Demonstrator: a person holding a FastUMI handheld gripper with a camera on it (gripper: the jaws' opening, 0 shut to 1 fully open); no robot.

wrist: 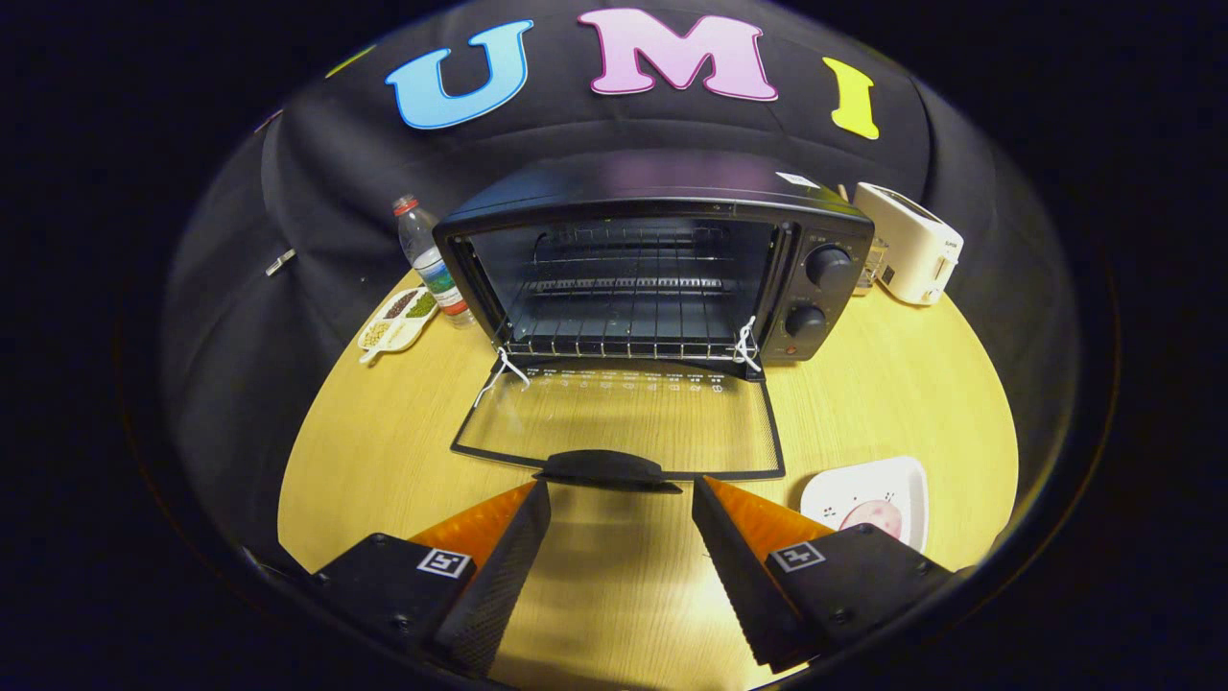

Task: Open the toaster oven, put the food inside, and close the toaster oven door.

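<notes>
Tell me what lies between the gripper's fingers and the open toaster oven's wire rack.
In the gripper view, the open gripper faces the black toaster oven's lowered glass door and black handle.

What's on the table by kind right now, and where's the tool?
Ovens: 1, toaster oven, door down
Toasters: 1, white toaster
Bottles: 1, water bottle
Dishes: 2, white plate with food, snack tray
Total: 5
Tool open, just short of the door handle.

I see the hand-held gripper (622, 499) spread apart, empty, just short of the toaster oven's (662, 259) lowered door handle (606, 468); a plate (868, 499) with food sits beside its right finger.
</notes>
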